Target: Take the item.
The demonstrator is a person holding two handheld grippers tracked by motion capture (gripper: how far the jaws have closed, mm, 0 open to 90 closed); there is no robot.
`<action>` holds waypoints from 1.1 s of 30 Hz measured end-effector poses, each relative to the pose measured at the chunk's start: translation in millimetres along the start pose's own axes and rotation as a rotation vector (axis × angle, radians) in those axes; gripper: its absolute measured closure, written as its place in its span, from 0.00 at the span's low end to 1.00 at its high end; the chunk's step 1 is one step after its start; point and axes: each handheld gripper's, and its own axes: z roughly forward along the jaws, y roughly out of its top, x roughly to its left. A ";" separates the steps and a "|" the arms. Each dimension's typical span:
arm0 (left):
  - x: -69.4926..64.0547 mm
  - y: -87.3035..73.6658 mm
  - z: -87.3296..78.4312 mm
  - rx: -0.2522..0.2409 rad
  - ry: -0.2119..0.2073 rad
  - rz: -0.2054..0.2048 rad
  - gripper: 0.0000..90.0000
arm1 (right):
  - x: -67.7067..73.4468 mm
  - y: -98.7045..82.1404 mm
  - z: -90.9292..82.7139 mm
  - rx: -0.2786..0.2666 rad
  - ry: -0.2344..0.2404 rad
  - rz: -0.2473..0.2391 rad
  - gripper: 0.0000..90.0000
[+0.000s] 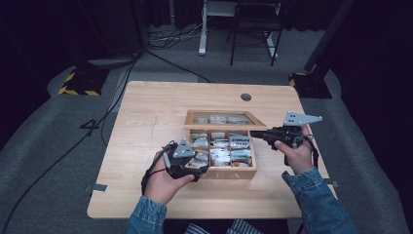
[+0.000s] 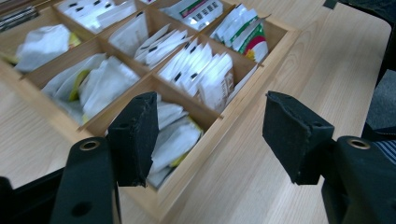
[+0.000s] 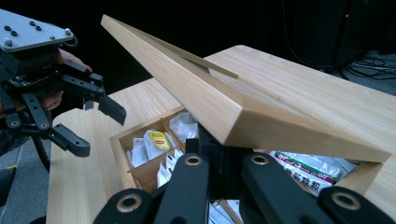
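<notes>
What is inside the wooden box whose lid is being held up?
The wooden box is split into compartments packed with tea bag sachets, mostly white, some with green, red or yellow print. The raised lid, propped by the right gripper, hides part of the far compartments in that gripper's view.

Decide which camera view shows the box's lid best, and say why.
The right gripper view: the lid fills the frame, tilted up, its front edge over the right gripper. The high view shows it small, with its glass pane; the left gripper view shows compartments instead.

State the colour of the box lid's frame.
Light natural wood; the lid shows best in the right gripper view.
</notes>
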 end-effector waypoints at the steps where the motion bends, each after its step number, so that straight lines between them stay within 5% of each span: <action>1: 0.0 0.0 0.0 0.000 0.000 0.000 0.41 | 0.0 0.0 0.0 0.000 0.000 0.000 1.00; 15: -15.6 31.6 33.7 0.002 -0.083 0.052 0.42 | 0.0 0.3 0.0 0.001 0.001 0.000 1.00; 19: -14.9 37.2 41.0 -0.036 -0.161 0.027 0.42 | -0.3 0.1 -0.1 0.003 0.004 -0.001 1.00; 33: -13.9 53.6 65.8 -0.031 -0.186 0.049 0.47 | -0.6 0.2 -0.1 0.005 0.006 -0.001 1.00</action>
